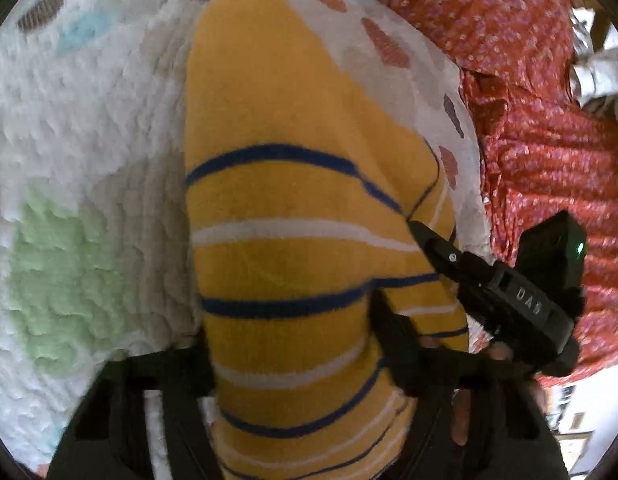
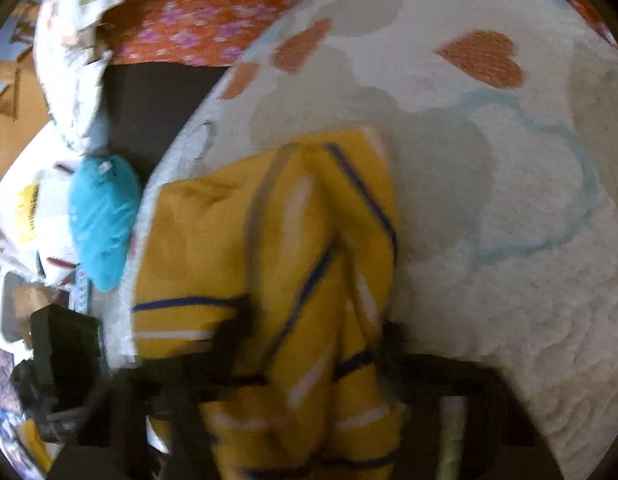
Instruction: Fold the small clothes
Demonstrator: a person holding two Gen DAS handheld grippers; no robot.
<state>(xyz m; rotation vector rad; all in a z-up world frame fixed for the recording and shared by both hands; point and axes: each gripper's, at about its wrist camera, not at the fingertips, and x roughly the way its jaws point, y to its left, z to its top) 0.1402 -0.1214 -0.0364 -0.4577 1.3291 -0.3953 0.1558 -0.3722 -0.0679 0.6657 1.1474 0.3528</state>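
Note:
A yellow knit garment (image 1: 277,128) with blue and white stripes lies stretched over a white quilted mat (image 1: 89,128). Its near end runs between the fingers of my left gripper (image 1: 297,344), which is shut on the cloth. In the same view my right gripper (image 1: 421,236) reaches in from the right, its tip at the garment's right edge. In the right wrist view the yellow garment (image 2: 213,232) is bunched into folds between the fingers of the right gripper (image 2: 313,336), which is shut on it. The left gripper's black body (image 2: 65,344) shows at the lower left, fingertips hidden.
The mat (image 2: 509,240) carries printed hearts and cloud shapes. A red floral bedspread (image 1: 549,160) lies to the right of it. Beyond the mat's edge are a teal soft object (image 2: 103,216), a white patterned bundle (image 2: 65,60) and a dark panel (image 2: 157,100).

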